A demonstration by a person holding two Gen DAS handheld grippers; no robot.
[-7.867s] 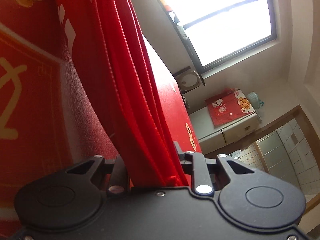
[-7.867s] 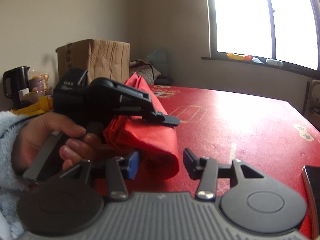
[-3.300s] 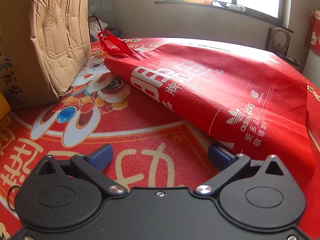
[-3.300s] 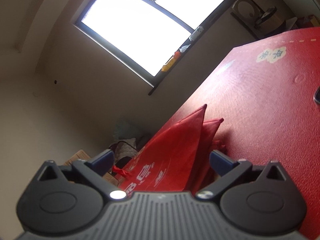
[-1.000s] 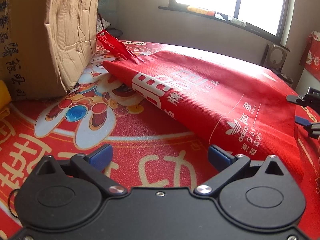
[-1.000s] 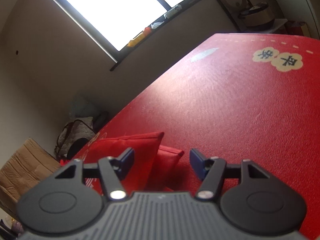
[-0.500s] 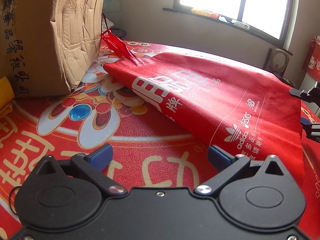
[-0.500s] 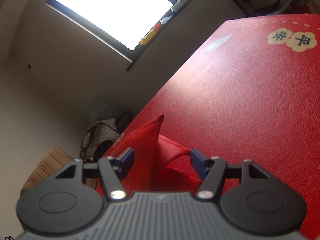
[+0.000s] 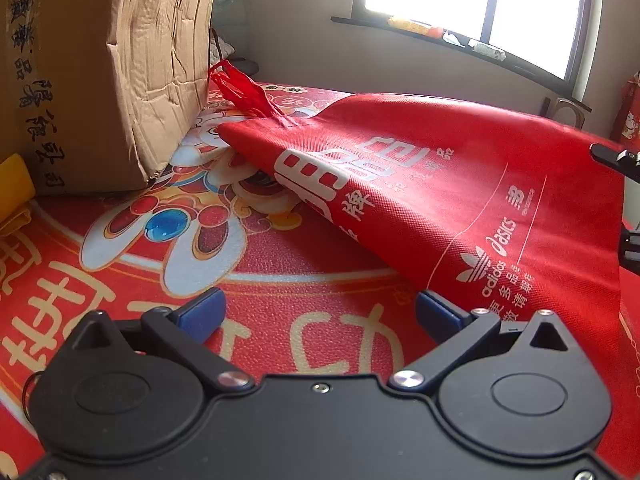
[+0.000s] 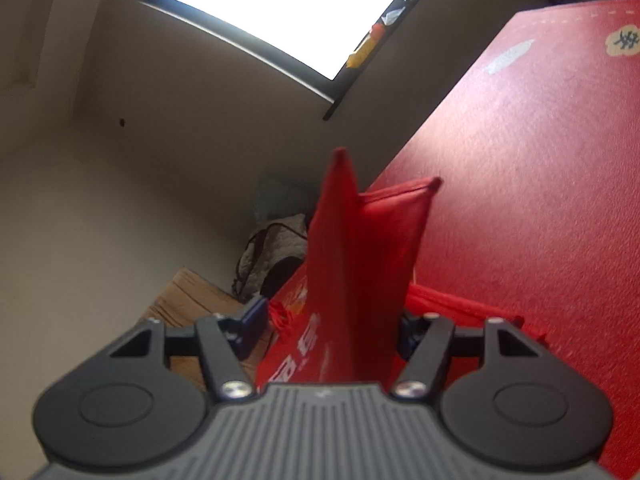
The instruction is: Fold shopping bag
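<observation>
Bag: red non-woven, white print on the upper face; lies on the red printed mat. Its left edge is raised off the mat, shadow under it.
Bag handles: red straps bunched at the far left corner, sticking up just beside the carton.
Left claw: jaws spread wide, nothing between the blue pads. Tilted down at the mat.
Bag vs left claw: bag sits ahead and to the right. Its near corner runs down close beside the right pad; contact cannot be told. Bare mat lies between the pads.
Right claw: jaws part-open with bag cloth standing up between them. Right pad is against or right next to the cloth; left pad is clear of it with a gap. A real pinch cannot be told.
Bag vs right claw: in the right wrist view a fold of the bag rises from between the fingers to two pointed corners, one above the other. More cloth lies low to the right on the mat.
Right claw seen from left view: black finger parts at the frame's right edge, at the bag's far right side.
Backdrop: window, wall, yellow thing left of the carton.
</observation>
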